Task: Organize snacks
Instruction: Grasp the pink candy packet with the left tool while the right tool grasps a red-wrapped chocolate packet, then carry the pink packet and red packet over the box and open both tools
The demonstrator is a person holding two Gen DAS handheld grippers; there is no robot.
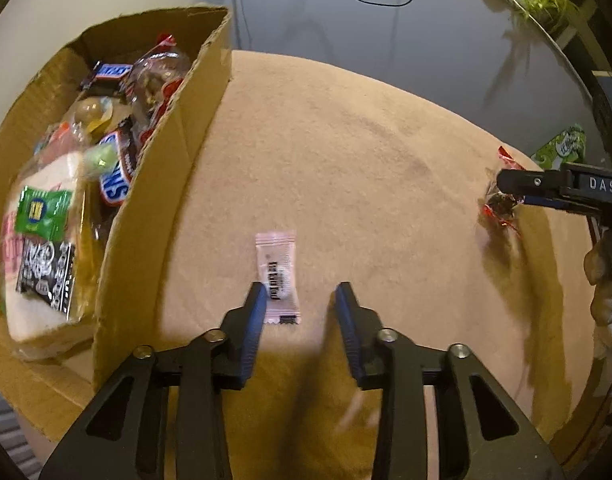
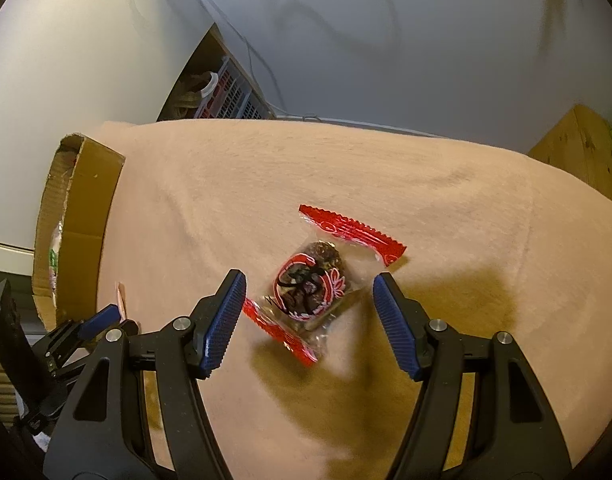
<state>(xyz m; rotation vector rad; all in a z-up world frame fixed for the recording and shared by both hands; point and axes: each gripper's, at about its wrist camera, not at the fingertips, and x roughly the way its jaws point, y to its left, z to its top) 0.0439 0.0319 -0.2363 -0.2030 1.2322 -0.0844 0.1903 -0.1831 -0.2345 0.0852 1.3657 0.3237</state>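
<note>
Peach fleece cloth (image 1: 346,152) is covering the whole work surface, pale wall running behind it, cable trailing down. Cardboard box (image 1: 162,184) is sitting at the cloth's left side, already packed with chocolate bars (image 1: 116,176), a bagged sandwich (image 1: 46,280) and small packets, so most of the sorting is looking done. Two loose snacks are showing on the cloth; a green packet (image 1: 564,148) is lying past the far right edge, unclear whether it counts. Left gripper (image 1: 300,300) is pointing steeply down with its jaws part open, bracketing the lower end of the pink sachet (image 1: 277,276); its left pad is at the wrapper edge, right pad clear, nothing gripped yet. Right gripper (image 2: 308,292) is standing wider, jaws straddling the red-ended cookie pack (image 2: 310,286), pads apart from it on both sides. Cloth is open and flat between the two snacks, well apart. Box's near wall is standing tall, so each carry is likely needing lift over that rim. Right side is tighter: wooden furniture (image 2: 578,148) nearby.
</note>
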